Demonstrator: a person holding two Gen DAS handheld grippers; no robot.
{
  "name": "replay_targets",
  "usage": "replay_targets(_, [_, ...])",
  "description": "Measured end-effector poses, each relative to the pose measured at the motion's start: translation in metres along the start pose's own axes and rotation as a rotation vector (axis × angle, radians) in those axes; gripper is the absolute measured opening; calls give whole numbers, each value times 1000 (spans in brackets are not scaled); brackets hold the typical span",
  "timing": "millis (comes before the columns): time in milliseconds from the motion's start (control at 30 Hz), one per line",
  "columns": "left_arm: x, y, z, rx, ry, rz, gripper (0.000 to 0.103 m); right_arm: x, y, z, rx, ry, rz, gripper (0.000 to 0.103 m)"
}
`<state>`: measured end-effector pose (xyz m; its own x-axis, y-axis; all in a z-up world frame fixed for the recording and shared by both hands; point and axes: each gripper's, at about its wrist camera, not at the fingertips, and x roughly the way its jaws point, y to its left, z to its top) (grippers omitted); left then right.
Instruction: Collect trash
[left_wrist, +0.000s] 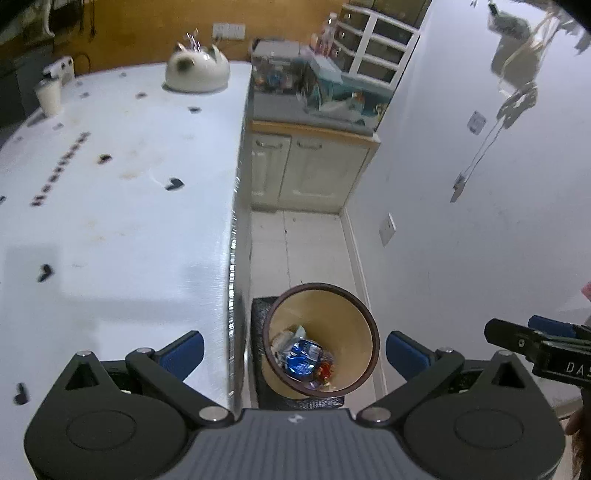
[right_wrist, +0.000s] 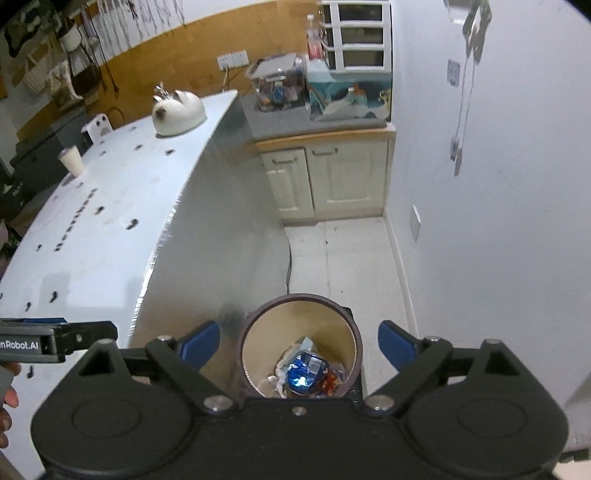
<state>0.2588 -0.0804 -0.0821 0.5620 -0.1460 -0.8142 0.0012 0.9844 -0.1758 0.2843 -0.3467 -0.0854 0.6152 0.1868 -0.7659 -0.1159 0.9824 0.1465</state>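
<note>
A round bin (left_wrist: 364, 321) with a dark rim and tan inside stands on the floor beside the white table (left_wrist: 122, 206). It holds a blue wrapper (left_wrist: 303, 356), a red wrapper and pale crumpled scraps. My left gripper (left_wrist: 295, 350) is open and empty, above the bin. My right gripper (right_wrist: 299, 345) is open and empty, also above the bin (right_wrist: 334, 317), where the blue wrapper (right_wrist: 304, 373) shows. The right gripper shows at the right edge of the left wrist view (left_wrist: 535, 343).
The table carries a white cat-shaped kettle (left_wrist: 197, 72), a white cup (left_wrist: 48, 96) and small dark marks. A cream cabinet (left_wrist: 310, 170) with clutter on top stands ahead. The white wall (left_wrist: 480, 229) closes the right side. A tiled floor strip (left_wrist: 303, 251) runs between.
</note>
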Motion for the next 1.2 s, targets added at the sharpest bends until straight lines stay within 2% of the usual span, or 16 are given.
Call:
replay_targets(500, [-101,18,-57,22,-140,30,103,-94,31,-48,-13,-105,-31,101])
replay_targets(833, [-136,32,-89,39,-180,66,103,-129,52,-82,-14,-143,-30,103])
replay_targets(1200, [-153,33,-112,58,-196,74,103,-158,64,-110,-18,-173,-62,103])
